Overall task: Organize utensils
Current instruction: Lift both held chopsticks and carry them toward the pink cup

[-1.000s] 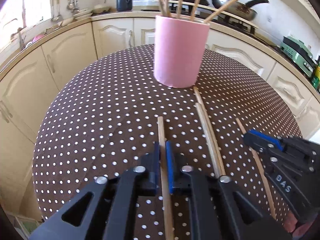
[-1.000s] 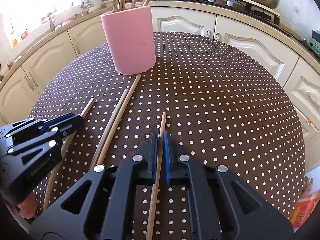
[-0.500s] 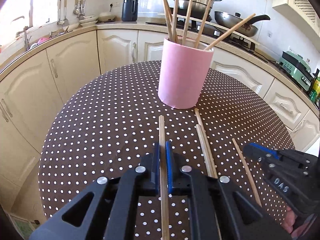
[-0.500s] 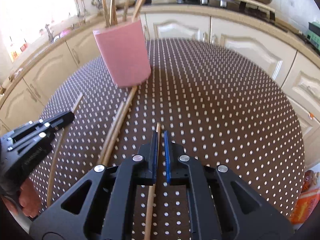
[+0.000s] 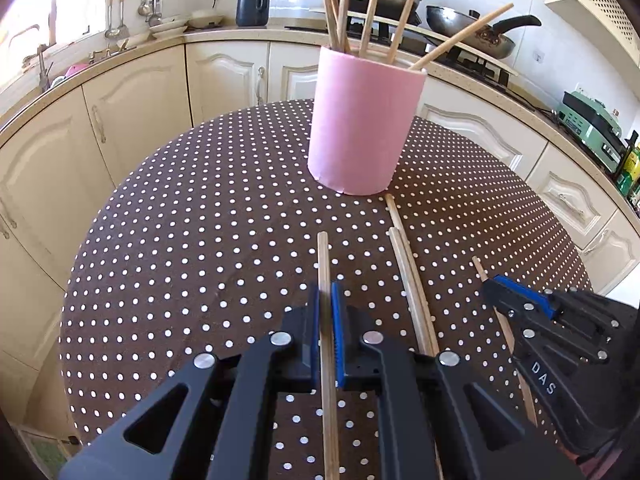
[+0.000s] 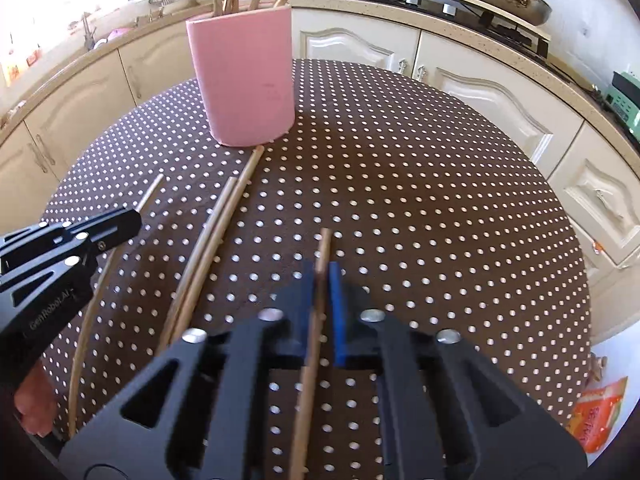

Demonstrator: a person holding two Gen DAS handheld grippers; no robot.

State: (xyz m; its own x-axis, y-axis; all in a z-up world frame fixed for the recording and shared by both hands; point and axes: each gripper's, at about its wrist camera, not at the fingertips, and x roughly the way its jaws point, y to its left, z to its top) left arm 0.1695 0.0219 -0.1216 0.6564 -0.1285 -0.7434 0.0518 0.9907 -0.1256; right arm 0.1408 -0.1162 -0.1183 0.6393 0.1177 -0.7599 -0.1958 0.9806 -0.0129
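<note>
Gripping one thin wooden chopstick (image 5: 325,280) lengthwise, the left gripper (image 5: 325,304) is pointing it at the pink cylindrical holder (image 5: 362,128) ahead; the right gripper (image 6: 321,280) is clamping another chopstick (image 6: 322,248), holder lying ahead-left.

Bright window glare upper left, fisheye-warped edges.

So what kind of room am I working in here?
Most likely a home kitchen: a frying pan sits on a stove, cream cabinets run under the counter, and ladles hang by the window.
</note>
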